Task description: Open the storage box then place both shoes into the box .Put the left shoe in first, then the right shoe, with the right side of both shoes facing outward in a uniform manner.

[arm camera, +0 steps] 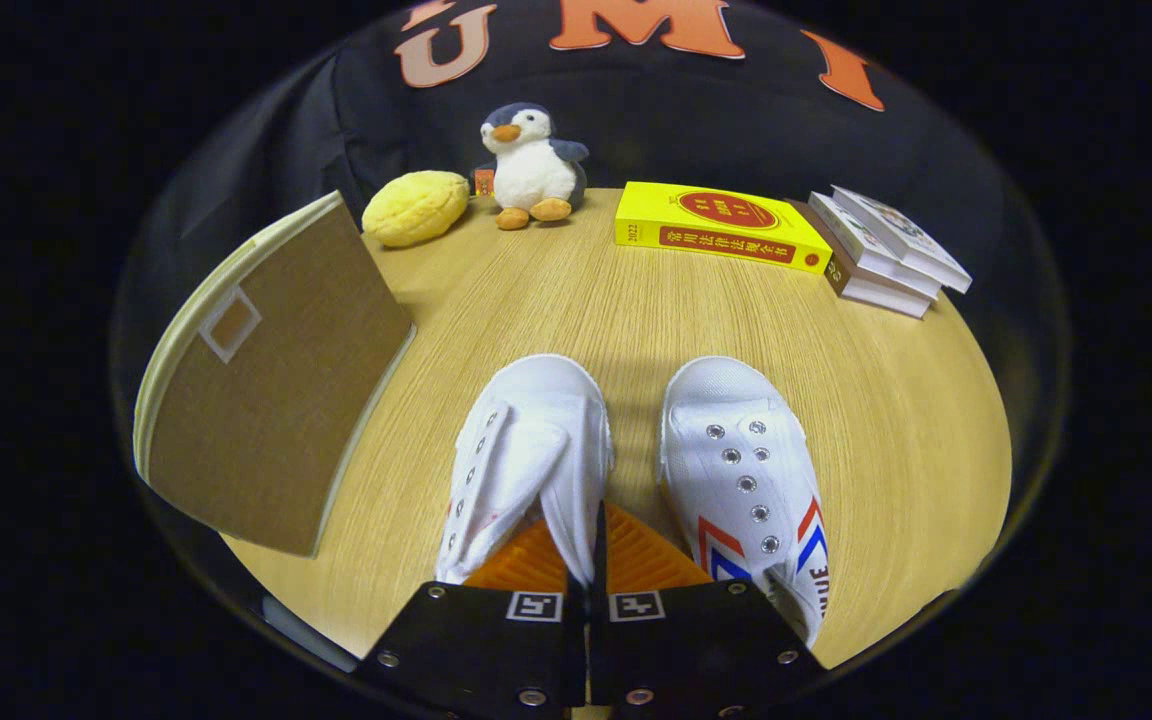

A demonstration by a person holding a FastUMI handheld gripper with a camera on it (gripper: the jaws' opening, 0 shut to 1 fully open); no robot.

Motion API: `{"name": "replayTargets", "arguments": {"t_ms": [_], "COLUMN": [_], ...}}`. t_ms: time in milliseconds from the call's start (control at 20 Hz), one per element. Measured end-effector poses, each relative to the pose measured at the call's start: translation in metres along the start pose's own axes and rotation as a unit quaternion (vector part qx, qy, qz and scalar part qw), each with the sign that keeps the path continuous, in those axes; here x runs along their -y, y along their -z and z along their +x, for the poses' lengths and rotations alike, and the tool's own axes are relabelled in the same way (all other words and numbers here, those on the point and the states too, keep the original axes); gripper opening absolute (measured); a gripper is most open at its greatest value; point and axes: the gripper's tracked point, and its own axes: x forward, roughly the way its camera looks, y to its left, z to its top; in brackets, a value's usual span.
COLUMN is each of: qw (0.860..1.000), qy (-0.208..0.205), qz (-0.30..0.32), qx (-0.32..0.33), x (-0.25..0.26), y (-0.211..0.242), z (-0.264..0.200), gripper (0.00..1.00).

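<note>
On the tabletop [576, 300], right at your tongs [591, 555], sits a pair of white canvas shoes, toes pointing away from you. Your tongs are closed on the left-hand shoe [526, 450]: both fingers pinch the inner side wall of its opening, with hardly any gap between the pads. That shoe leans a little, its tongue flap folded up and a row of metal eyelets showing along its outer side.

The right-hand shoe [746, 470] stands just beside it, apart by a narrow strip of bare wood, untouched. It shows two rows of eyelets on top and red and blue chevron stripes on its flank.

Storage box [271, 380]: left of the shoes, near them but not touching. Brown fabric face with pale trim and a small square label window turned toward you. You cannot tell from this angle whether it is open.

Far side of the tabletop, well beyond the shoes:
- yellow lemon-shaped plush [416, 207], near the box's far corner
- penguin plush [533, 165], upright, just beside the lemon
- thick yellow book [716, 225], lying flat
- small stack of white books [886, 250], touching the yellow book's right end
</note>
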Motion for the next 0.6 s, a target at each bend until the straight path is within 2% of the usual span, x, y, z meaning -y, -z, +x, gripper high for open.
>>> {"name": "replayTargets", "arguments": {"t_ms": [150,350,600], "qw": [1.0,0.999,0.996], "qy": [0.002,-0.024,-0.045], "qz": [0.015,0.036,0.059], "qx": [0.003,0.012,0.041], "x": [0.0,-0.019,-0.05], "y": [-0.014,-0.034,-0.085], "z": [-0.014,-0.044,-0.096], "gripper": [0.01,0.01,0.01]}}
